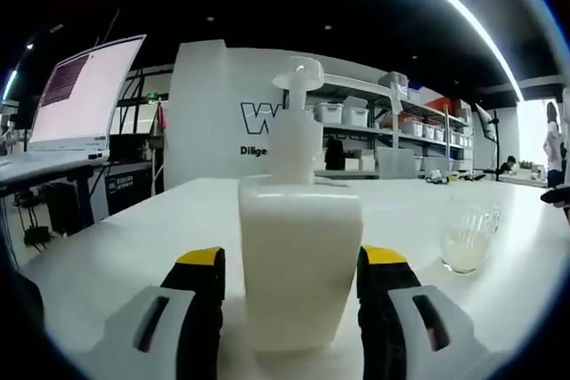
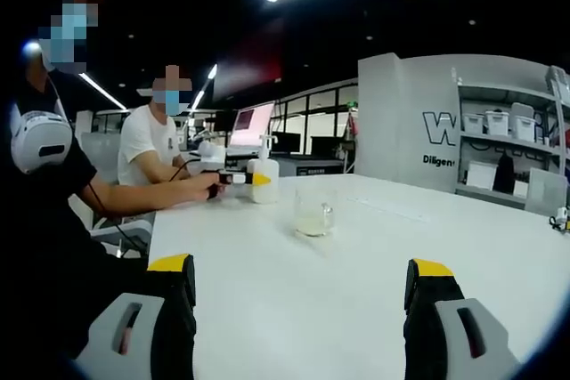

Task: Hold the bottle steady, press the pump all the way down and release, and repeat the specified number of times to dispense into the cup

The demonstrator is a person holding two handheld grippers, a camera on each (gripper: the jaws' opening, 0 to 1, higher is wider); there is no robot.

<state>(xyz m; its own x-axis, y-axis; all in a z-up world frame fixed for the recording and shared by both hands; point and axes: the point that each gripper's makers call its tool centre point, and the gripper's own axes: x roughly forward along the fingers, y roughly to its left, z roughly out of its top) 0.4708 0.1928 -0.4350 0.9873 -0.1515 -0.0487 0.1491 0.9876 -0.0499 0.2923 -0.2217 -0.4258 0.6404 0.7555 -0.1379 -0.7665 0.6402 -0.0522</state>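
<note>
A white pump bottle (image 1: 298, 246) stands upright on the white table (image 1: 134, 238), pump head (image 1: 298, 75) on top. My left gripper (image 1: 294, 300) is shut on the bottle's body, one yellow-tipped jaw on each side. To its right sits a clear glass cup (image 1: 467, 238) with a little whitish liquid in the bottom. In the right gripper view the bottle (image 2: 264, 175) is far across the table with the left gripper (image 2: 233, 179) on it, a person's arm behind it. The cup (image 2: 314, 213) stands nearer. My right gripper (image 2: 303, 304) hangs open over bare table, well short of the cup.
A person in a white shirt (image 2: 147, 150) sits at the table's far left end, and a dark-clothed body (image 2: 44, 246) fills the left edge. A lit monitor (image 1: 85, 91) stands on a side desk. A white wall panel (image 1: 214, 113) and shelves of bins (image 1: 383, 117) lie behind the table.
</note>
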